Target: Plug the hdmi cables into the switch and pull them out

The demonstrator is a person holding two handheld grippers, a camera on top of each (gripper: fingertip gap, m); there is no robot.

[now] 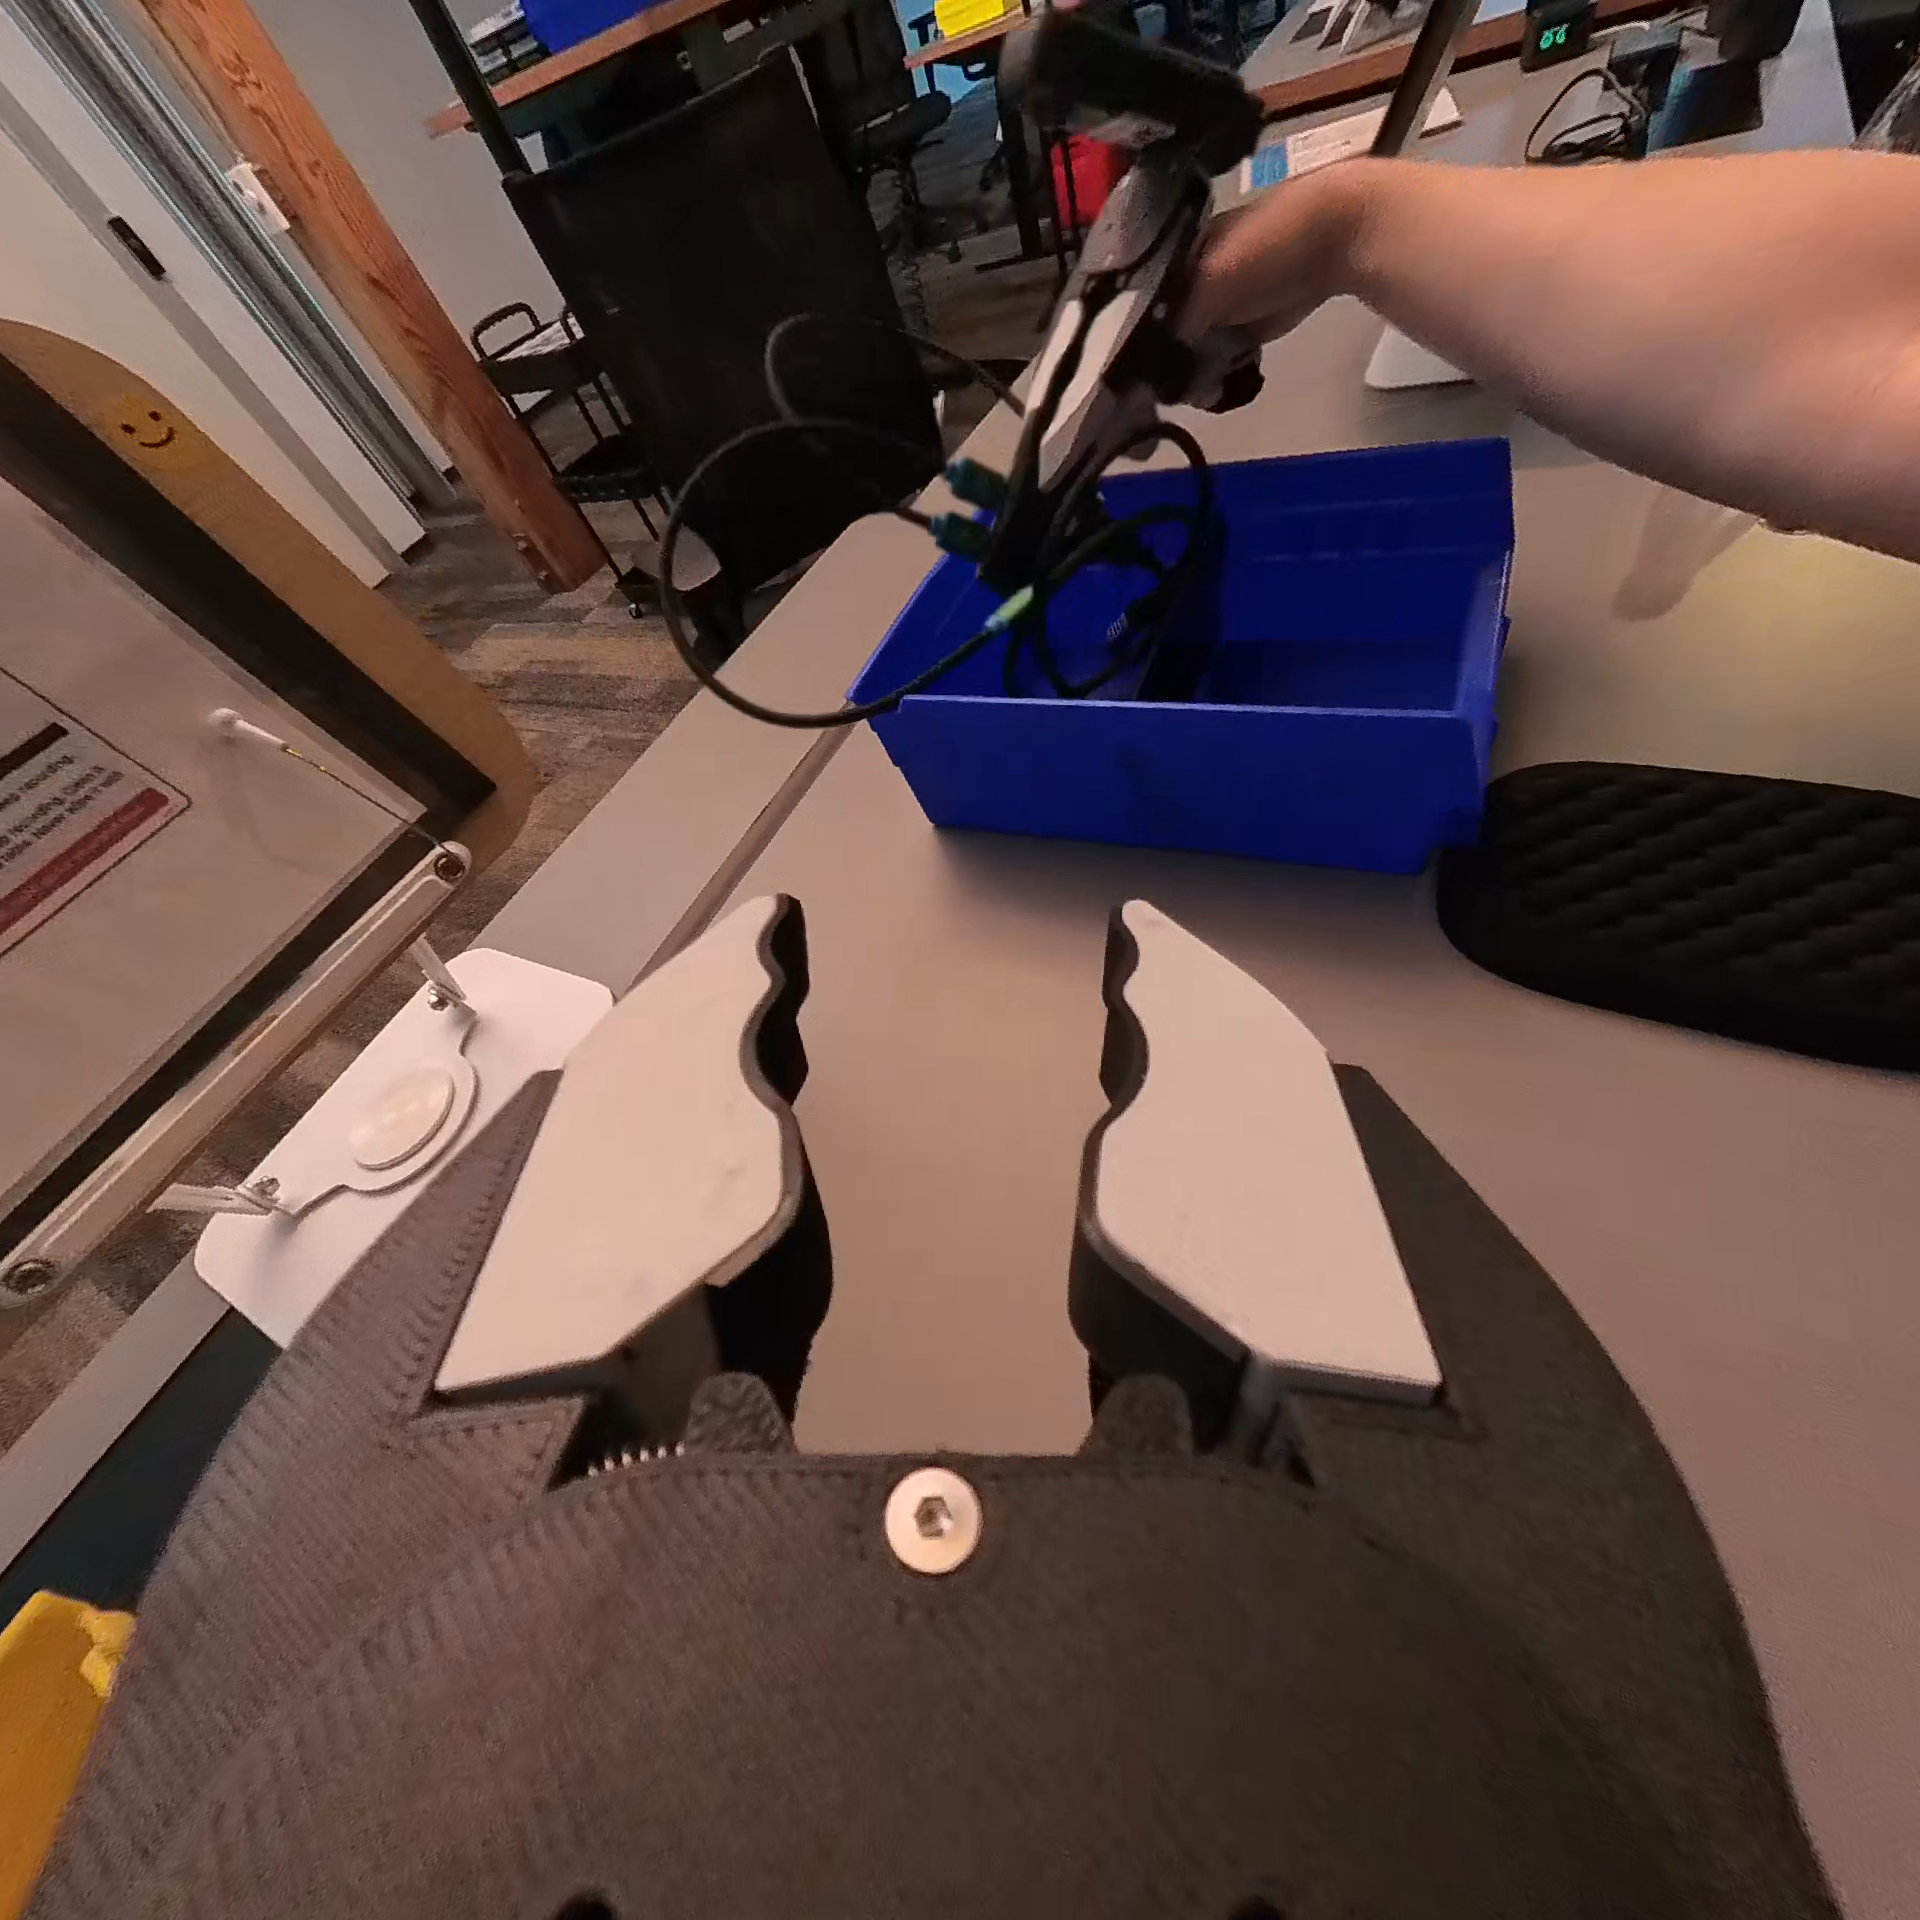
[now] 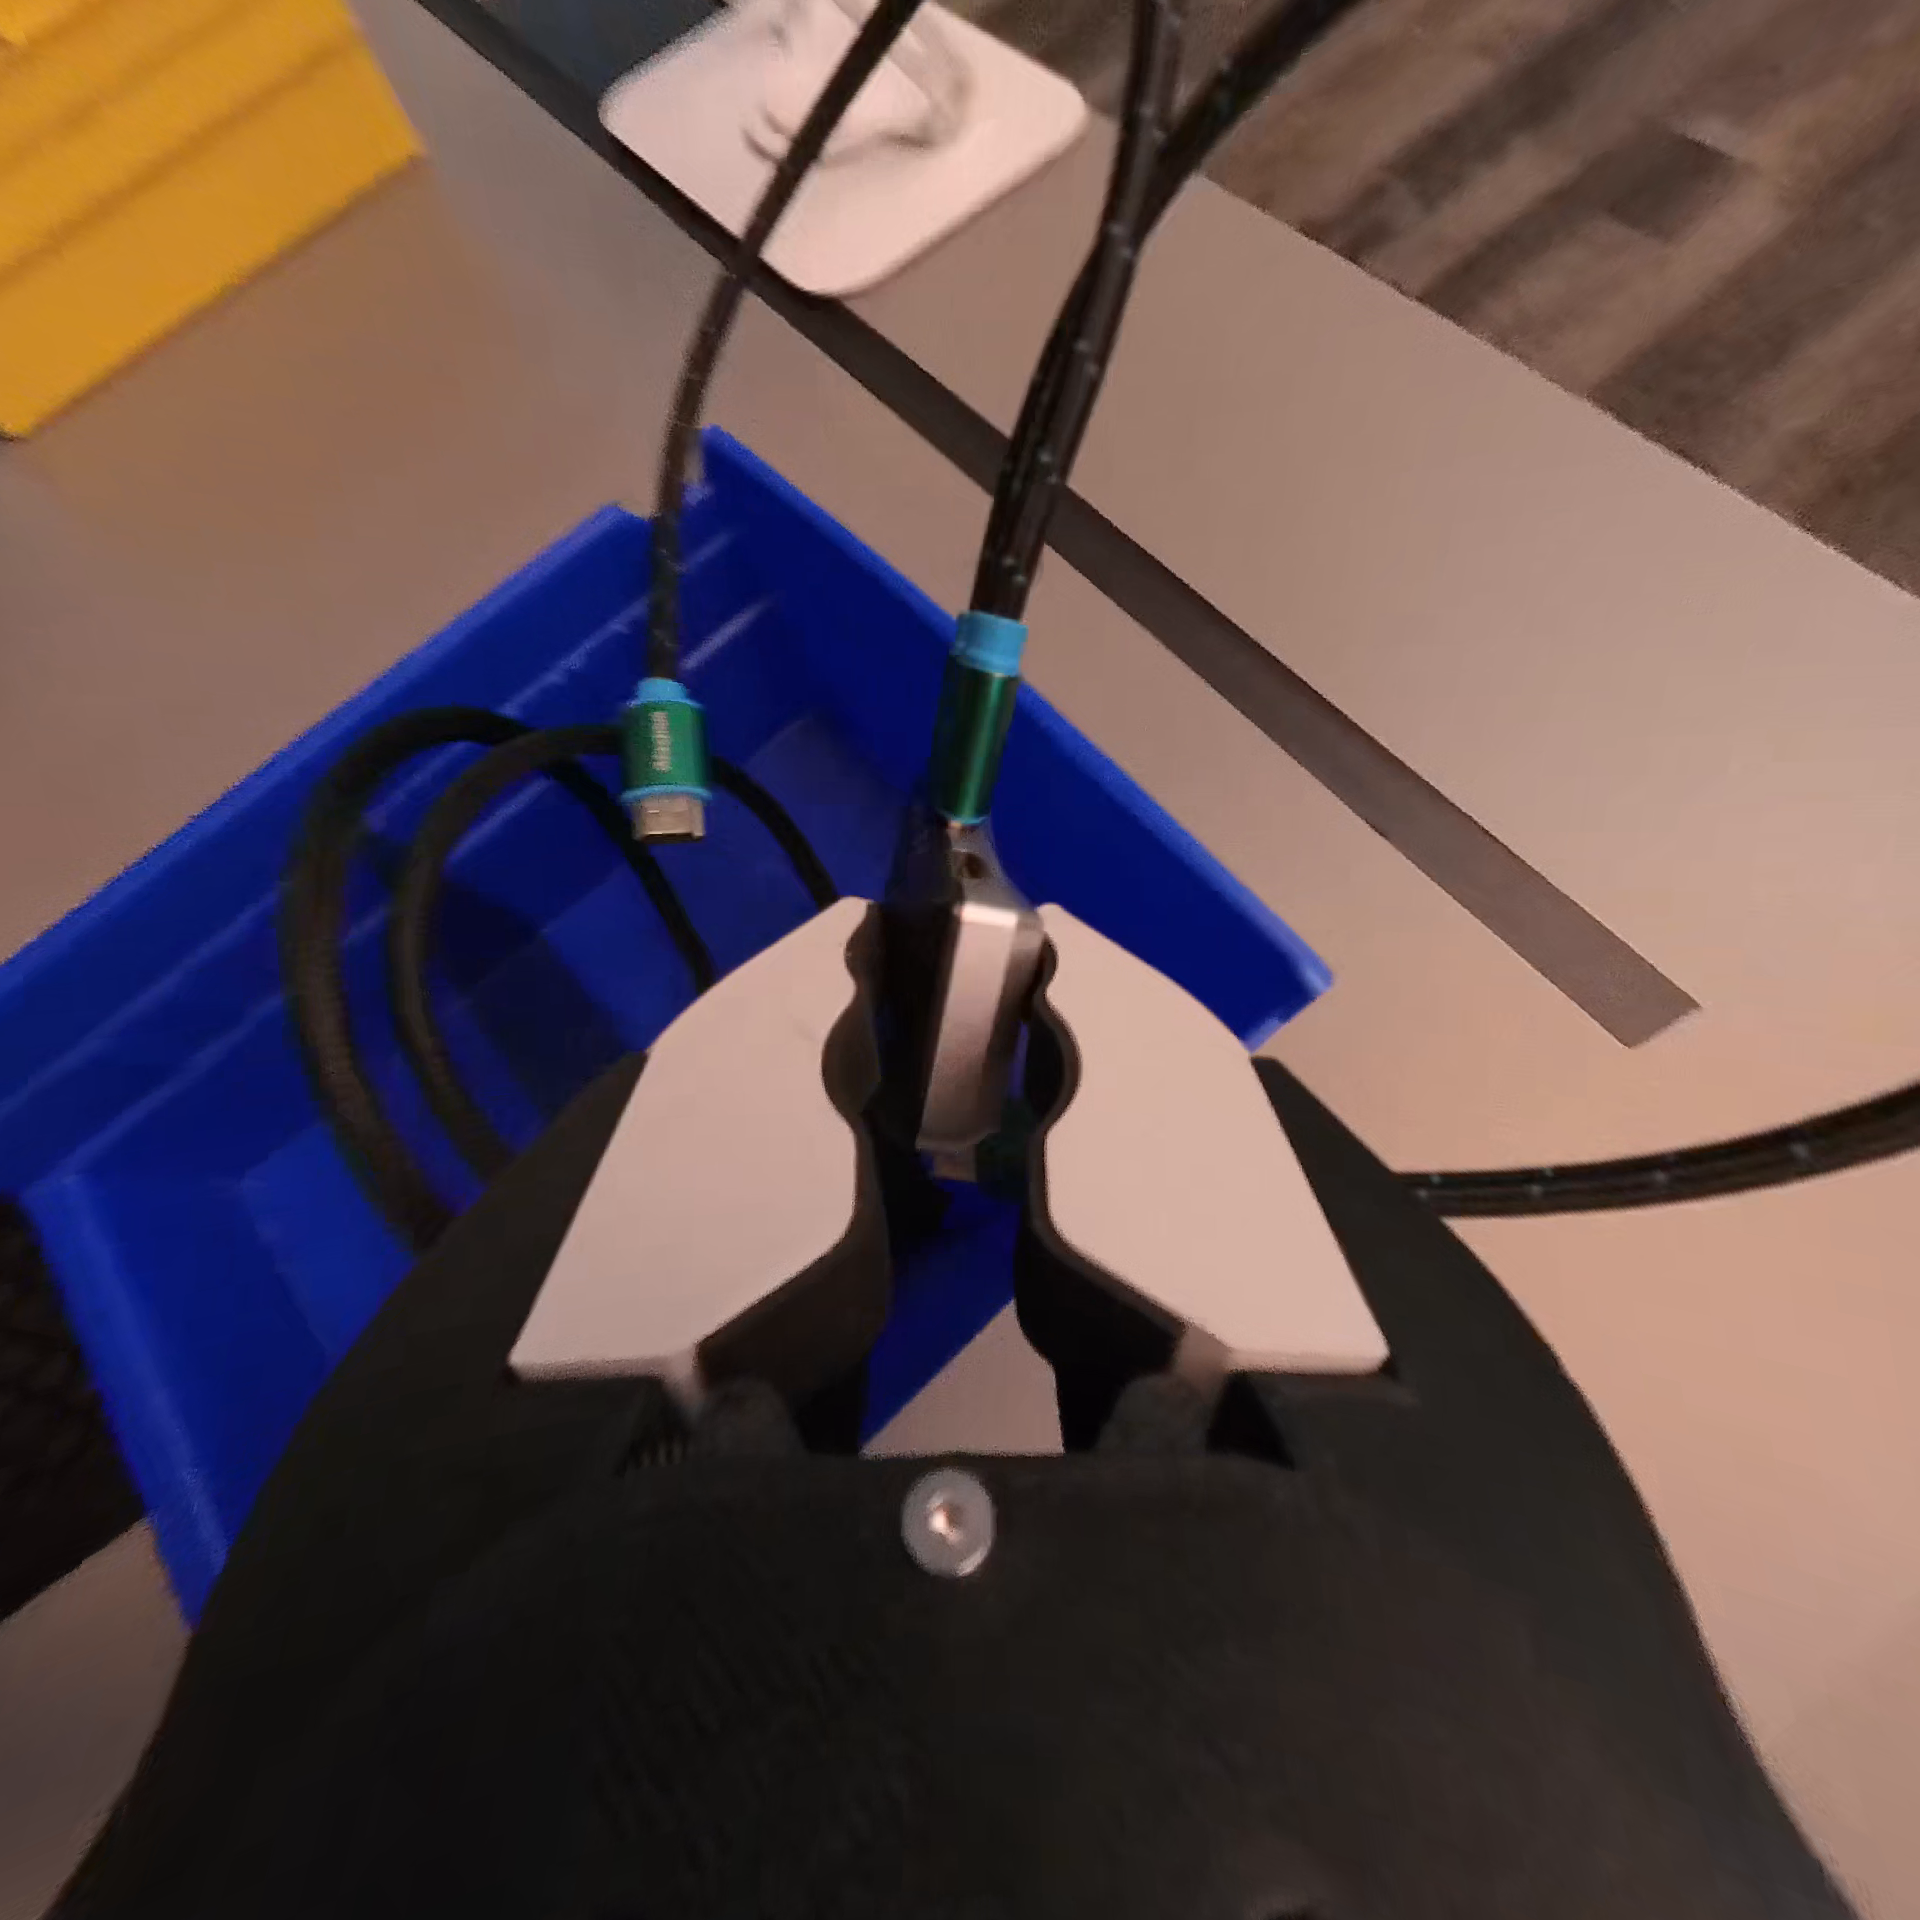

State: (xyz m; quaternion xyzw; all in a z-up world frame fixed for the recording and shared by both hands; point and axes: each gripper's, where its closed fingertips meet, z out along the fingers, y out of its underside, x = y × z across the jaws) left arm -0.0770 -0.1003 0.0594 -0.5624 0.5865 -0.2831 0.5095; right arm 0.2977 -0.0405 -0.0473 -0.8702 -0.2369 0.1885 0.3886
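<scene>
In the right wrist view my right gripper (image 2: 951,935) is shut on a small silver HDMI switch (image 2: 977,1018), held above a blue bin (image 2: 1143,831). A green-shelled HDMI plug (image 2: 971,748) sits in the switch's far end. A second green plug (image 2: 665,769) hangs free to the left, over coiled black braided cable (image 2: 353,935) in the bin. In the left wrist view my left gripper (image 1: 956,925) is open and empty over the grey table. Farther off, the right gripper (image 1: 1003,561), in a person's hand, holds the cables over the blue bin (image 1: 1195,769).
A black mesh pad (image 1: 1683,914) lies right of the bin. A screen on a white stand base (image 1: 416,1122) stands at the table's left edge. A yellow bin (image 2: 156,208) is near the white base. A cable loop (image 1: 727,582) hangs past the table edge.
</scene>
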